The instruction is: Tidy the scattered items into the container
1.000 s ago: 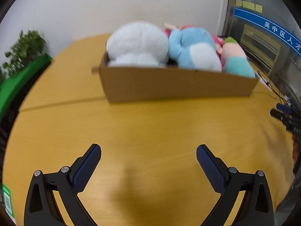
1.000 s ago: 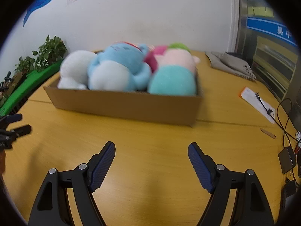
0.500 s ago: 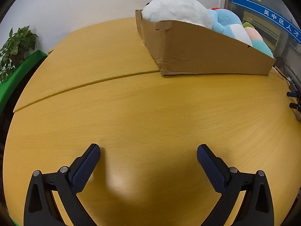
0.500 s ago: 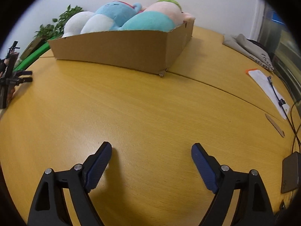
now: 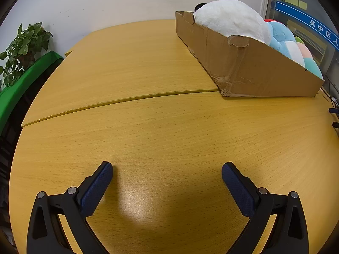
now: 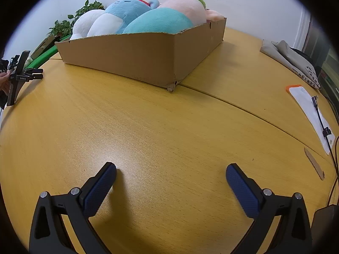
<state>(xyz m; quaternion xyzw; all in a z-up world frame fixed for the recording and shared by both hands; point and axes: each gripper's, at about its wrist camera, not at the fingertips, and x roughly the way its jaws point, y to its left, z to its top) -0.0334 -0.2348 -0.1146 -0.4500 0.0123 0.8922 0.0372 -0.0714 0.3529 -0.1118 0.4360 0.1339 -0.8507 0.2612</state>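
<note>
The left gripper [image 5: 167, 170] stands with its jaws spread wide and nothing between them; its blue textured pads [image 5: 96, 187] hang over bare wood, close above the table [image 5: 148, 131], and whether the tips touch the surface cannot be told. The right gripper [image 6: 171, 170] is likewise empty, its jaws opening to a very wide spread, with only the yellow wood grain showing between its blue pads [image 6: 241, 190]. Both tools point down at an angle toward the tabletop, well apart from the container. The cardboard box [image 5: 254, 72] sits farther back on the table, across a seam between two tabletop sections; in the left wrist view it lies to the upper right, in the right wrist view [image 6: 135, 57] to the upper left, with one torn corner toward the camera. It is full of plush toys that rise above its rim: a white plush [image 5: 231, 19] at one end, a blue plush [image 6: 127, 10] in the middle, and a teal and pink plush [image 6: 169, 19] with a green top at the other end. In the right wrist view the left gripper shows at the far left edge. Off to the right lie a grey cloth [image 6: 290, 57], a white paper [image 6: 309, 112] with an orange edge, and a black cable [image 6: 322, 122]. A leafy plant [image 5: 23, 46] stands beyond the table's left side.
</note>
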